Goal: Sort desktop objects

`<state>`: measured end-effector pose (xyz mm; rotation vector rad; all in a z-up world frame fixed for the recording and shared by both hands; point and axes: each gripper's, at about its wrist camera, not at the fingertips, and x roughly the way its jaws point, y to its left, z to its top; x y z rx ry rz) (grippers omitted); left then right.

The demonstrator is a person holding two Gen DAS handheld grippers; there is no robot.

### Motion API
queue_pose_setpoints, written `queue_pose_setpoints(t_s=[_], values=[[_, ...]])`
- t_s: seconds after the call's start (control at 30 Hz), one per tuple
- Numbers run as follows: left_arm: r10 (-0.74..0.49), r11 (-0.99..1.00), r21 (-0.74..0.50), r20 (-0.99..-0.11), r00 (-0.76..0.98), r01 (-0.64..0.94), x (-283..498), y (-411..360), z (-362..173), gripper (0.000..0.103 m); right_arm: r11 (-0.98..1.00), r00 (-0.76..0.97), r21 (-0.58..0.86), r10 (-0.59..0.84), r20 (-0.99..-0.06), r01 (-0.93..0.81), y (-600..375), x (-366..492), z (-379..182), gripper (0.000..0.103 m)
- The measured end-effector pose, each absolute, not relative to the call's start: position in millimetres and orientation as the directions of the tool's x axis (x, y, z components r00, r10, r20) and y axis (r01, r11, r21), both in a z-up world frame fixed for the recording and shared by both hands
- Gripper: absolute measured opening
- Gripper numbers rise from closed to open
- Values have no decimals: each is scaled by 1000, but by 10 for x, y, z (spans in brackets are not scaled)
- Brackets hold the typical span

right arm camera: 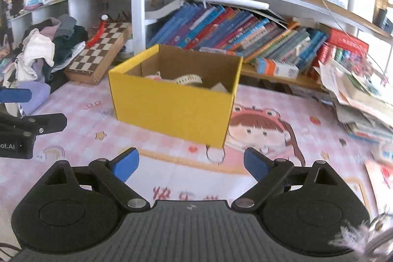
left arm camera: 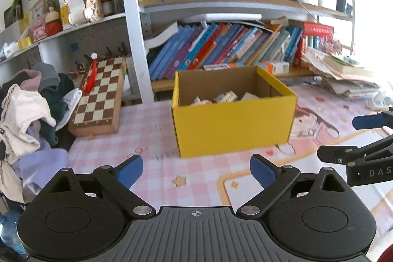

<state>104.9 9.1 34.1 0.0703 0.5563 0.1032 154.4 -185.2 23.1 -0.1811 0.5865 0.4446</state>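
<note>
Hovering empty and spread, both tongs, left (left arm camera: 196, 170) and right (right arm camera: 191, 163), face the yellow box (left arm camera: 233, 124) ahead. Pushing forward low could shove it across the bench (left arm camera: 159, 176).

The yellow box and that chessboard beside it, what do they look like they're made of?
The yellow box looks like cardboard: matte yellow outside, plain brown inside, with thin folded walls. The chessboard seems to be wood, probably varnished: brown and cream squares with a thick pale edge, like a folding case. Its sheen is hard to judge in the blur.

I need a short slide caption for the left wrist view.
Open left gripper faces a yellow box on the pink desk mat.
</note>
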Motion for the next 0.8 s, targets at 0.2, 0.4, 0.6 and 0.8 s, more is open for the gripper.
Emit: queue_pose_setpoints(t_s=[0.2, 0.4, 0.6, 0.8], values=[[90, 995, 87, -552, 829, -49, 870, 36, 224, 96, 906, 755, -65, 307, -579, -418, -1817, 1250, 103, 95], [63, 996, 86, -580, 812, -15, 730, -23, 119, 97, 912, 759, -82, 282, -587, -402, -1755, 1016, 0, 98], [44, 995, 94, -606, 794, 16, 636, -47, 25, 98, 911, 752, -107, 257, -607, -398, -1674, 876, -79, 100], [38, 997, 80, -627, 778, 16, 589, -4, -43, 100, 918, 741, -101, 241, -626, -384, -1649, 800, -130, 100]])
